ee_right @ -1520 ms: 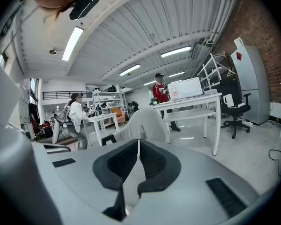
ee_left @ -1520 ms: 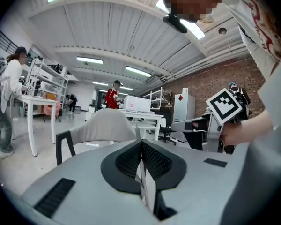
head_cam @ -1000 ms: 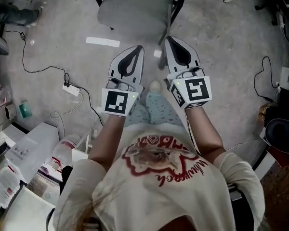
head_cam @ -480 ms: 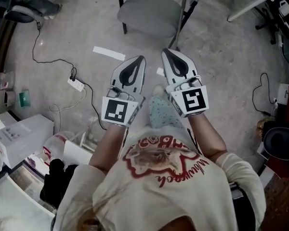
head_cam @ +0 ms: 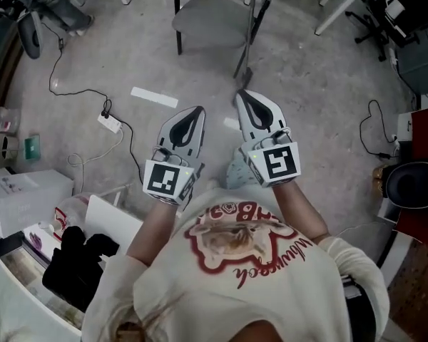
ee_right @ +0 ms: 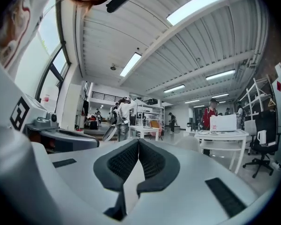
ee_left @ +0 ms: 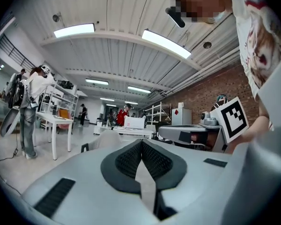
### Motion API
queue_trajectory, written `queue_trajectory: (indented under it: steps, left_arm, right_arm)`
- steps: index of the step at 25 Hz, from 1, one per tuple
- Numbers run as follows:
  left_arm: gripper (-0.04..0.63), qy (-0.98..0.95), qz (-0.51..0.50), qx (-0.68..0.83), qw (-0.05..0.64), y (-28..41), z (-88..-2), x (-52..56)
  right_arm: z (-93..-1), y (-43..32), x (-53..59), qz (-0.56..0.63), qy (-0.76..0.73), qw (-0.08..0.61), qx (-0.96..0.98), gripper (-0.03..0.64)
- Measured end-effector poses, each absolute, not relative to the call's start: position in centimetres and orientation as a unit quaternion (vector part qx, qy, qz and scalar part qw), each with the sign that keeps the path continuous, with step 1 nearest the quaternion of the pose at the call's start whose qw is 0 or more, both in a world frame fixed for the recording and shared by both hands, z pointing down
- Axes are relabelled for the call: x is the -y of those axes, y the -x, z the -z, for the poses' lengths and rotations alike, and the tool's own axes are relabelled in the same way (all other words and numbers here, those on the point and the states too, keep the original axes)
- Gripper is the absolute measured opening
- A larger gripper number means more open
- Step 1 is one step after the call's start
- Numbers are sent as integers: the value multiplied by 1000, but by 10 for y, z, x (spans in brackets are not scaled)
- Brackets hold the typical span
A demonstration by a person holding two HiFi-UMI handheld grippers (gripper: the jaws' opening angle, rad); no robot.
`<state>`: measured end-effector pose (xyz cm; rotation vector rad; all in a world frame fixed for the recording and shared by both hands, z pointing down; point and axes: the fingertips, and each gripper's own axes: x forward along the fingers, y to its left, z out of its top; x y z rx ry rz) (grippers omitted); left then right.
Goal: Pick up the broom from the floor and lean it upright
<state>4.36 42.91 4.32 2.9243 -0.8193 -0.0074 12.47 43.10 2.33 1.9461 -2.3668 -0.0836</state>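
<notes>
No broom shows in any view. In the head view both grippers are held side by side in front of the person's chest, pointing forward over the concrete floor. The left gripper (head_cam: 198, 110) is shut with nothing between its pads. Beside it, the right gripper (head_cam: 240, 93) is also shut and empty. The left gripper view looks level across the room, and the left gripper (ee_left: 141, 143) there has its dark ribbed pads pressed together. The right gripper (ee_right: 138, 141) in its own view is the same, jaws meeting at the tip with nothing in them.
A grey chair (head_cam: 214, 13) stands just ahead of the grippers. A power strip (head_cam: 110, 122) with a black cable and a white tape strip (head_cam: 154, 97) lie on the floor at left. White boxes (head_cam: 21, 191) sit lower left, a black bin (head_cam: 411, 184) at right. A person (ee_left: 30, 107) stands by white tables.
The whole floor scene has shifted as the person moved: the chair now shows its legs and sits farther off, and the boxes at left slid. Both grippers stayed shut, side by side.
</notes>
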Motion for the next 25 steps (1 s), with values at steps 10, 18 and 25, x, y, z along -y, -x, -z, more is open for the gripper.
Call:
queue_trajectory:
  steps: [10,18,25]
  left_arm:
    - [21,-970,6,239,37,-71,-16,-541]
    - [21,-958,38,280,42,-137,-5,-652]
    - [21,-952,21,302,42,-161,-16,-729]
  right_arm:
    - [22,-177,-542,60,-658,39,750,25]
    - [22,-208,-660,53,-621,35,781,25]
    - [15,-214,-720,41,-584,3,811,25]
